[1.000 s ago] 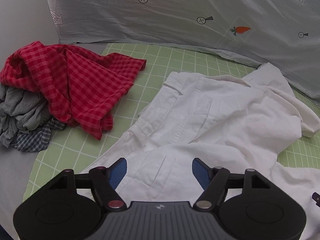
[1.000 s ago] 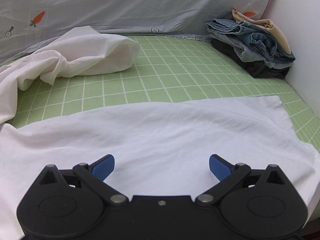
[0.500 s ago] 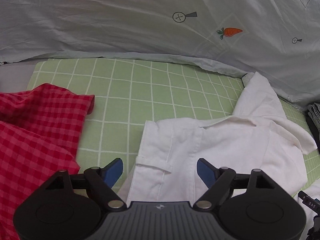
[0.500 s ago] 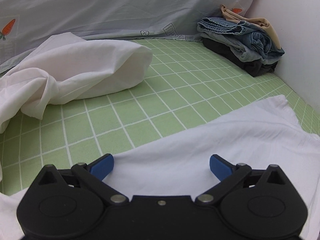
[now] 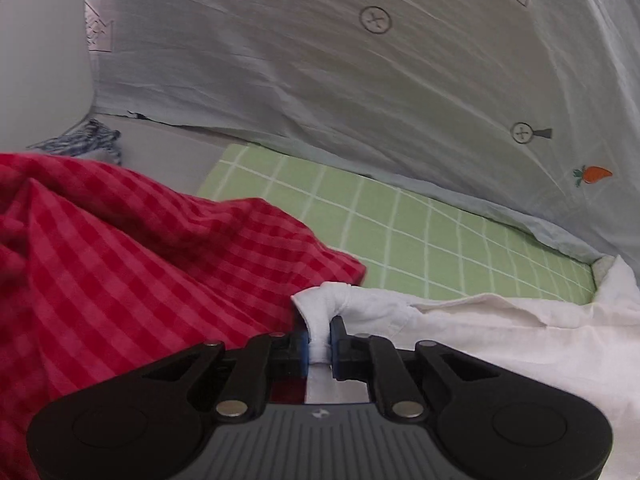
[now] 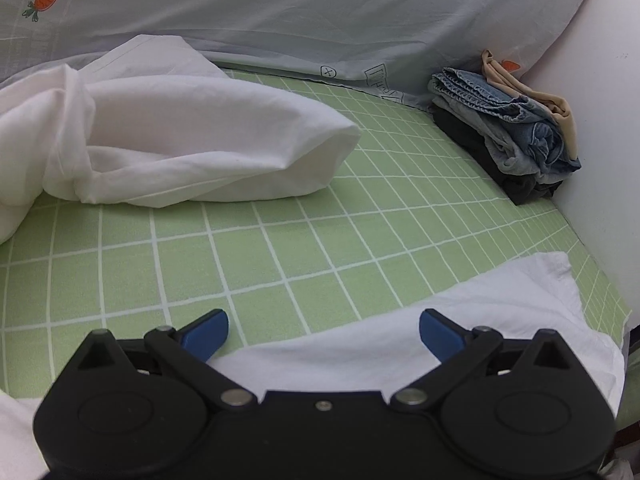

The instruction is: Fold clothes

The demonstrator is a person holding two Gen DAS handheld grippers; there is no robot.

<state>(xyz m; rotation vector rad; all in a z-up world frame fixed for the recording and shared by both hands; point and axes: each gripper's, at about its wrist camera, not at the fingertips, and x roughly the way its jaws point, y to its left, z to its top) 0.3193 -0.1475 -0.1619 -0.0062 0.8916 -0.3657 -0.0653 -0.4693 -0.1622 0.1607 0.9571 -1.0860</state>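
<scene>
Left wrist view: left tool [image 5: 319, 345] clamped on white shirt [image 5: 500, 344] corner; red checked cloth [image 5: 120, 264] touches it at left.
Right wrist view: right tool [image 6: 323, 330] spread wide, holding nothing, over white hem [image 6: 400, 344].
Surface: green grid mat [image 6: 280, 248].
Far right: folded stack [image 6: 504, 136] beside wall.

the red checked cloth [image 5: 120, 272] runs off the left edge, hiding most of a blue-and-white fabric [image 5: 88, 142] behind it. the white shirt [image 5: 500, 344] is cut off at right, its pinched corner partly hidden between the left gripper [image 5: 319, 340] pads.
</scene>
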